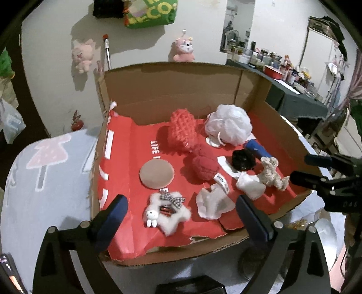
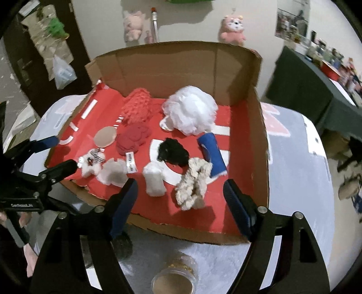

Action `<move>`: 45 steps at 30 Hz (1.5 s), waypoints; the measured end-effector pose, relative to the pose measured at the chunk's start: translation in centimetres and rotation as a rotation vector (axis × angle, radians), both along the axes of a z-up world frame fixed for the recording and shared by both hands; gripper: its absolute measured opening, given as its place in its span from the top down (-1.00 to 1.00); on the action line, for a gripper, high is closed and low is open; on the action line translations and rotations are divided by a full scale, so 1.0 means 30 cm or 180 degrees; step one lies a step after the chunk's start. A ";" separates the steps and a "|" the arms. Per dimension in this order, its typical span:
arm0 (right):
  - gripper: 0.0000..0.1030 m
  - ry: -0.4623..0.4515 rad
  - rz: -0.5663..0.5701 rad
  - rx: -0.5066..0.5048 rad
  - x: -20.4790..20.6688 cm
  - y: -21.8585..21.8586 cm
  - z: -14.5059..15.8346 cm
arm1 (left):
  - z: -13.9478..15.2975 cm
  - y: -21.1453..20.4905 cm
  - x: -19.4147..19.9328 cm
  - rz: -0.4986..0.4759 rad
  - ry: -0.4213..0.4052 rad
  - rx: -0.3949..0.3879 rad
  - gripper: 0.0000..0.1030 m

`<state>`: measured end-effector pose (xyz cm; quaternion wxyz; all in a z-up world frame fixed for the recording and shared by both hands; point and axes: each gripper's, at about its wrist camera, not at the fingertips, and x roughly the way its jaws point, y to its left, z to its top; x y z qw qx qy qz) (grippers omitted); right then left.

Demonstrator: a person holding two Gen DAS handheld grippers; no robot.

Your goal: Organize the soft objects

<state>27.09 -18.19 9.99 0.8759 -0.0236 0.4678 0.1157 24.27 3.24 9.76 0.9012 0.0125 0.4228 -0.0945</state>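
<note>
Sorting is looking nearly finished: the soft things are lying inside the cardboard tray (image 1: 172, 90), with the white mesh puff (image 2: 192, 113) and red knit pieces (image 1: 183, 131) sitting toward the upper middle of the frame, and the cream scrunchie (image 2: 192, 185) and fluffy bunny clip (image 1: 167, 212) resting lower down. Both the left gripper (image 1: 181, 214) and right gripper (image 2: 181, 201) are hovering with fingers spread, holding nothing. Little seems left on the bench (image 2: 294, 181).

"LIFE" in white on the red box liner (image 1: 144, 156); "miffy" on the small white tag (image 1: 222, 182); green bag's (image 1: 150, 12) lettering only partly readable.
</note>
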 end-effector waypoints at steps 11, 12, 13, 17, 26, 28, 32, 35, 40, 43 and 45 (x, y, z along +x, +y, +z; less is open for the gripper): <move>-0.50 0.0063 -0.0141 0.0047 -0.011 0.006 -0.089 | -0.070 0.001 0.003 0.0160 0.0127 0.0061 -0.90; -0.50 0.0070 -0.0145 0.0051 -0.011 0.007 -0.093 | -0.074 -0.002 0.003 0.0162 0.0135 0.0082 -0.90; -0.50 0.0071 -0.0155 0.0054 -0.011 0.006 -0.098 | -0.074 -0.004 0.004 0.0162 0.0137 0.0093 -0.90; -0.50 0.0064 -0.0172 0.0104 -0.014 0.001 -0.105 | -0.077 0.000 0.007 0.0210 0.0131 0.0148 -0.90; -0.50 0.0066 -0.0188 0.0057 -0.022 -0.001 -0.114 | -0.086 0.020 0.011 0.0256 0.0163 0.0126 -0.90; -0.50 0.0067 -0.0184 0.0043 -0.022 0.001 -0.115 | -0.086 0.020 0.010 0.0262 0.0161 0.0129 -0.90; -0.50 0.0065 -0.0194 0.0046 -0.021 0.000 -0.117 | -0.086 0.021 0.009 0.0273 0.0159 0.0134 -0.90; -0.50 0.0066 -0.0200 0.0039 -0.021 0.002 -0.118 | -0.086 0.020 0.009 0.0276 0.0161 0.0149 -0.90; -0.50 0.0062 -0.0207 0.0041 -0.022 0.002 -0.118 | -0.087 0.019 0.009 0.0280 0.0159 0.0150 -0.90; -0.50 0.0060 -0.0216 0.0042 -0.023 0.003 -0.119 | -0.087 0.019 0.008 0.0283 0.0160 0.0147 -0.90; -0.50 0.0058 -0.0223 0.0048 -0.023 0.001 -0.119 | -0.087 0.020 0.007 0.0288 0.0152 0.0142 -0.90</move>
